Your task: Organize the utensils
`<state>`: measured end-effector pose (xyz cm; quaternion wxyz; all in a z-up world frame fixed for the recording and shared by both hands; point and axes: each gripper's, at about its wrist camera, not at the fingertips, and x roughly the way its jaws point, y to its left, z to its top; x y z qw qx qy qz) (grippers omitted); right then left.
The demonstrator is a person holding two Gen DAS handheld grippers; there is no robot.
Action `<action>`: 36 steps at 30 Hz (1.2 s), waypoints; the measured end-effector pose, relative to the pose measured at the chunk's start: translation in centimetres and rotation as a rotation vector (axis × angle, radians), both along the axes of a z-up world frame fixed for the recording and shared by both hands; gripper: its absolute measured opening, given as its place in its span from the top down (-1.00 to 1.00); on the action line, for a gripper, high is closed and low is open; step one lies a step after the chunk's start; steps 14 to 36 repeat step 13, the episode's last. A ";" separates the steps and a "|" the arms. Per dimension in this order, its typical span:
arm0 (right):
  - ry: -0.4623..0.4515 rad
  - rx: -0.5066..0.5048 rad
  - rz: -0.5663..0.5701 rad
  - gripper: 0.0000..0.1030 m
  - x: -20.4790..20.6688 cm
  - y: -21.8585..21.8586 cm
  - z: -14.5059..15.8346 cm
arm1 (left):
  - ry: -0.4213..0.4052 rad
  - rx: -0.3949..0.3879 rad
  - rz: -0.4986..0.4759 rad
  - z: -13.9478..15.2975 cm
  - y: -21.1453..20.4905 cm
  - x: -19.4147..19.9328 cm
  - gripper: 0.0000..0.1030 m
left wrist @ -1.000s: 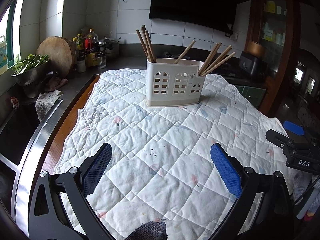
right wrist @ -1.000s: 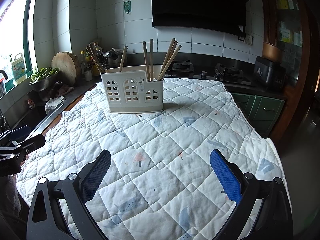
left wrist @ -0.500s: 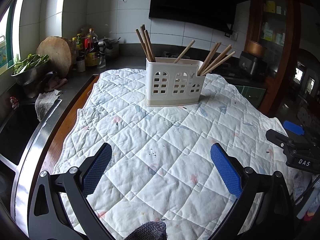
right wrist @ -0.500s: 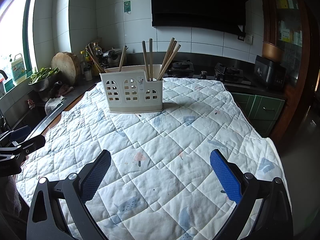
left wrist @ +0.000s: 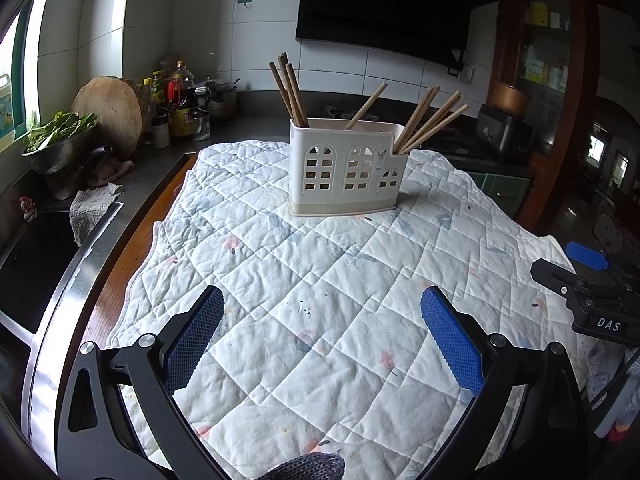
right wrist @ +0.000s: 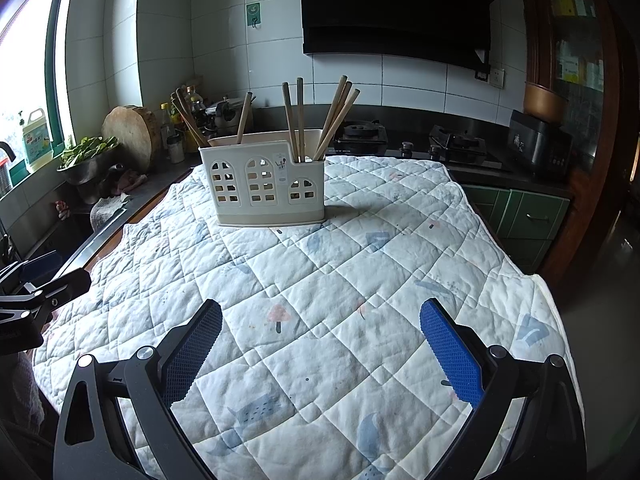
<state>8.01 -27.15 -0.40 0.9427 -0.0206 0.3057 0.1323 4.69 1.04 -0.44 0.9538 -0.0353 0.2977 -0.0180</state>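
Broadly, a quilted cloth was seen spread over a table, with a dark counter and a sink along its left side. Toward the far middle of the cloth a white slotted holder was stood upright. Wooden chopsticks were held in it, fanned out in separate groups: one bunch at the far left compartment, a single stick near the middle, and several leaned out of the lower right compartment. No loose utensil could be seen on the cloth in either view.

Both tools were held low at the near edge, well apart from the holder. The left gripper was spread wide with nothing between its blue pads, and the right gripper was likewise spread wide and empty.

Judged from this layout, the sorting appeared largely done, or else a regrouping of the scattered sticks was still to be made.

Several risks could be foreseen. The holder looked light and tall, so it might be tipped if a leaning stick were pulled sideways rather than along its length. A thin round stick might be rolled out of the pads if pinched off-centre. The soft, wrinkled cloth might be dragged by a low approach, and the holder shifted with it.
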 end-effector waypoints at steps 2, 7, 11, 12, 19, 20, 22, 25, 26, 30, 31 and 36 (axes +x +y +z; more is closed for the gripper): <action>0.000 -0.001 0.000 -0.86 0.0 0.0 0.0 | -0.010 0.005 0.011 0.2 0.1 0.0 -0.90; -0.001 0.001 0.000 -0.86 -0.1 0.0 -0.1 | -0.012 0.003 0.026 0.3 0.6 -0.1 -0.90; -0.002 0.003 0.001 -0.86 -0.2 0.0 -0.1 | -0.005 0.002 0.033 0.2 0.7 0.0 -0.90; -0.002 0.003 0.000 -0.86 -0.2 0.0 -0.1 | -0.001 -0.005 0.031 0.2 0.7 0.1 -0.90; -0.003 0.003 0.000 -0.86 -0.2 0.0 -0.1 | 0.002 -0.014 0.026 0.2 0.8 0.2 -0.90; -0.003 0.003 0.000 -0.86 -0.2 0.0 -0.1 | 0.002 -0.014 0.026 0.2 0.8 0.2 -0.90; -0.003 0.003 0.000 -0.86 -0.2 0.0 -0.1 | 0.002 -0.014 0.026 0.2 0.8 0.2 -0.90; -0.003 0.003 0.000 -0.86 -0.2 0.0 -0.1 | 0.002 -0.014 0.026 0.2 0.8 0.2 -0.90; -0.003 0.003 0.000 -0.86 -0.2 0.0 -0.1 | 0.002 -0.014 0.026 0.2 0.8 0.2 -0.90; -0.003 0.003 0.000 -0.86 -0.2 0.0 -0.1 | 0.002 -0.014 0.026 0.2 0.8 0.2 -0.90; -0.003 0.003 0.000 -0.86 -0.2 0.0 -0.1 | 0.002 -0.014 0.026 0.2 0.8 0.2 -0.90; -0.003 0.003 0.000 -0.86 -0.2 0.0 -0.1 | 0.002 -0.014 0.026 0.2 0.8 0.2 -0.90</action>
